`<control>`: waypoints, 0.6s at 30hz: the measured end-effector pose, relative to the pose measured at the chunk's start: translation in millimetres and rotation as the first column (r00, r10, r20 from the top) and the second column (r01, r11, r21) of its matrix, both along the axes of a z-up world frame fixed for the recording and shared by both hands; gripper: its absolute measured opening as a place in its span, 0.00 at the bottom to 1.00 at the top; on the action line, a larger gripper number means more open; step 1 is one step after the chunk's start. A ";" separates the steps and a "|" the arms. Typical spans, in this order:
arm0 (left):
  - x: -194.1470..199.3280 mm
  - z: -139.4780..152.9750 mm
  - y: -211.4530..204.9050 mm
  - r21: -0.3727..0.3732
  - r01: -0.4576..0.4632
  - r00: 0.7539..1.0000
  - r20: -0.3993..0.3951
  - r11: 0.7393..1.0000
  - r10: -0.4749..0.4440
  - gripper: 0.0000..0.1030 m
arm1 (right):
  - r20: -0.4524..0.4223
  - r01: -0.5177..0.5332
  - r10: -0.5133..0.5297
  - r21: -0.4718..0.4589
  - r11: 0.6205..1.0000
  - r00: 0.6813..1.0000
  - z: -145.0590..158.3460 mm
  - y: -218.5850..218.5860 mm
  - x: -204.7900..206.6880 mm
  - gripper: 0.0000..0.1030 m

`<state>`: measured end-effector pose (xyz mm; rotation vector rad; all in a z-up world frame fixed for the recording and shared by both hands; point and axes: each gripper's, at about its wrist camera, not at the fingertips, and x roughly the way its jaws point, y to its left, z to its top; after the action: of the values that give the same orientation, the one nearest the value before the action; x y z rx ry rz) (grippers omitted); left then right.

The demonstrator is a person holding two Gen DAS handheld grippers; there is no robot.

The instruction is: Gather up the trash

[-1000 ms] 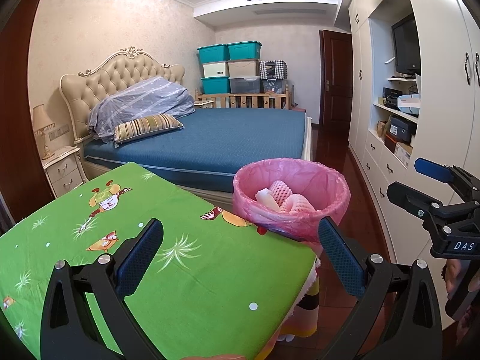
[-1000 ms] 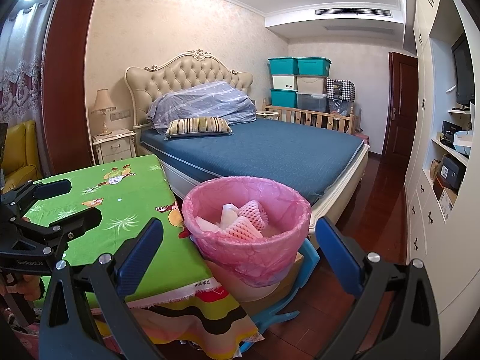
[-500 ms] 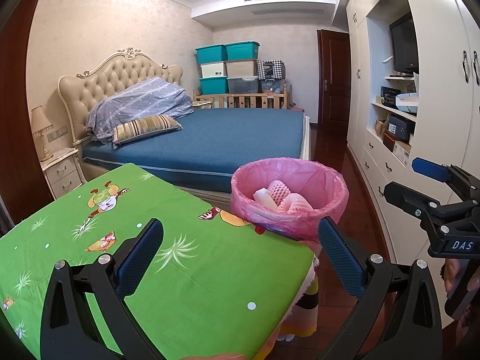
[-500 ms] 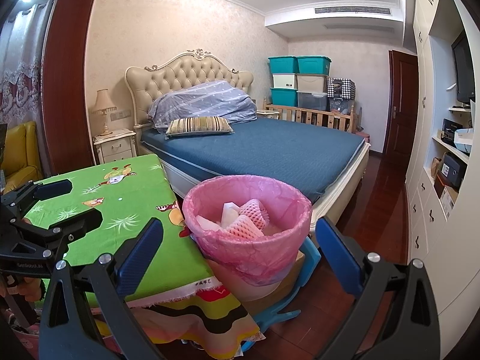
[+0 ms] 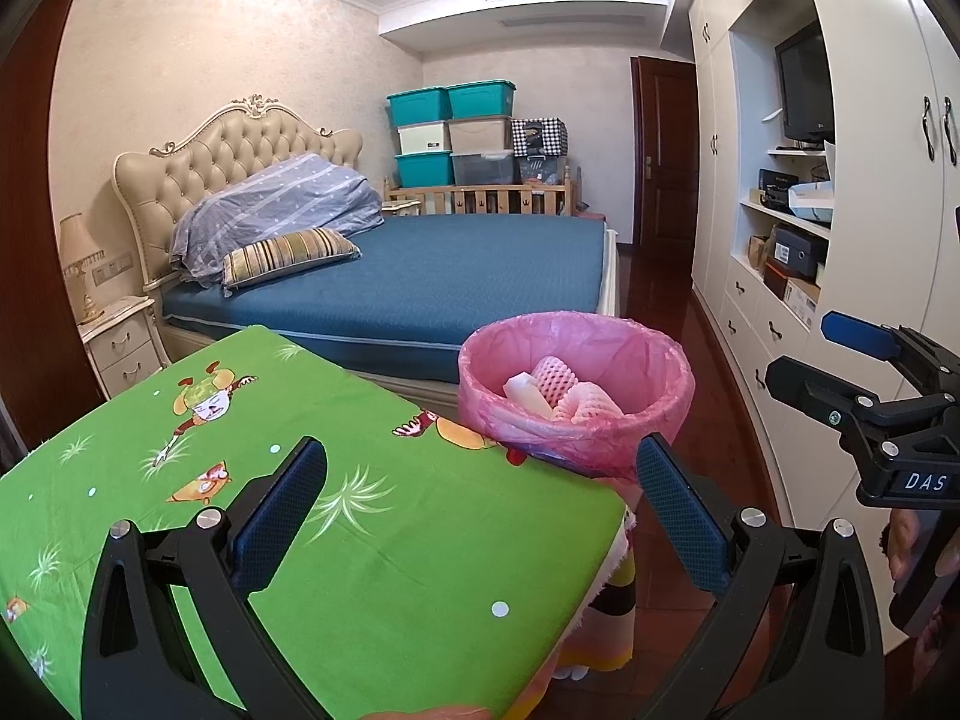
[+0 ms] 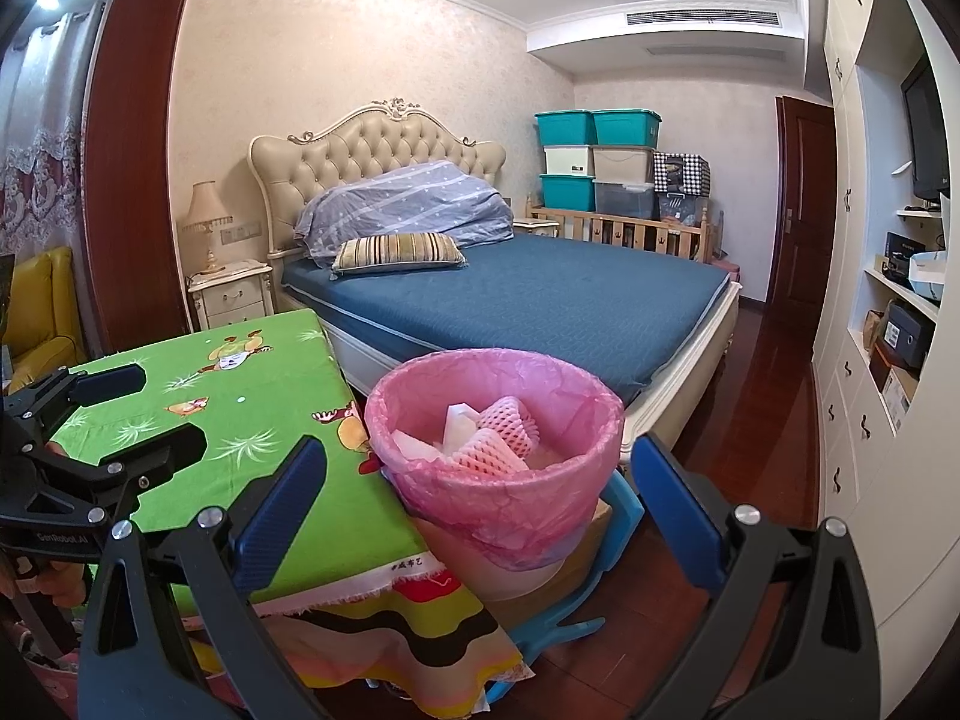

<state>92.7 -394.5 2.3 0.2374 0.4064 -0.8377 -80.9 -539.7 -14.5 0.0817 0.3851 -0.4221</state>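
Bin (image 6: 498, 480) with pink liner, foam netting (image 6: 501, 429) inside; jaws of both grippers wide apart, empty.

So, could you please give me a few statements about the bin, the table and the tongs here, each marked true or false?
1. The bin has a pink liner. True.
2. The bin is empty. False: pink foam netting and white scraps lie inside.
3. The left tongs grip a piece of trash. False: they are open and hold nothing.
4. The right tongs are open. True.
5. The table wears a plain blue cloth. False: it is green with cartoon prints.
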 end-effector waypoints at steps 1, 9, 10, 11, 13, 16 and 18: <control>-0.2 -0.2 -0.1 0.000 0.000 1.000 0.000 1.000 0.000 0.94 | 0.000 0.000 0.000 0.000 1.000 1.000 -0.1 0.1 0.2 0.96; -0.3 0.3 -0.5 0.000 0.000 1.000 0.000 1.000 0.000 0.94 | 0.000 0.001 -0.001 0.004 1.000 1.000 -1.5 0.5 1.1 0.96; -0.9 -0.5 -0.8 0.001 0.000 1.000 0.001 1.000 0.000 0.94 | 0.000 0.000 0.000 0.004 1.000 1.000 -1.7 0.9 1.6 0.96; -0.6 -0.2 -0.7 0.001 0.000 1.000 0.000 1.000 0.000 0.94 | 0.001 0.002 -0.002 0.004 1.000 1.000 -1.5 0.8 1.1 0.96; -0.5 0.2 -0.6 0.001 0.000 1.000 -0.001 1.000 0.000 0.94 | 0.001 0.002 -0.002 0.004 1.000 1.000 -1.6 0.7 1.1 0.96; -0.9 -0.1 -0.8 0.001 0.000 1.000 -0.001 1.000 0.000 0.94 | 0.001 0.002 -0.002 0.004 1.000 1.000 -1.5 0.4 1.2 0.96; -0.5 0.7 -0.7 0.001 0.000 1.000 0.000 1.000 0.000 0.94 | 0.001 0.002 -0.002 0.004 1.000 1.000 -1.6 0.5 1.4 0.96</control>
<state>92.3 -395.3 3.0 0.2380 0.4069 -0.8378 -79.5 -539.2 -16.1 0.0866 0.3845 -0.4236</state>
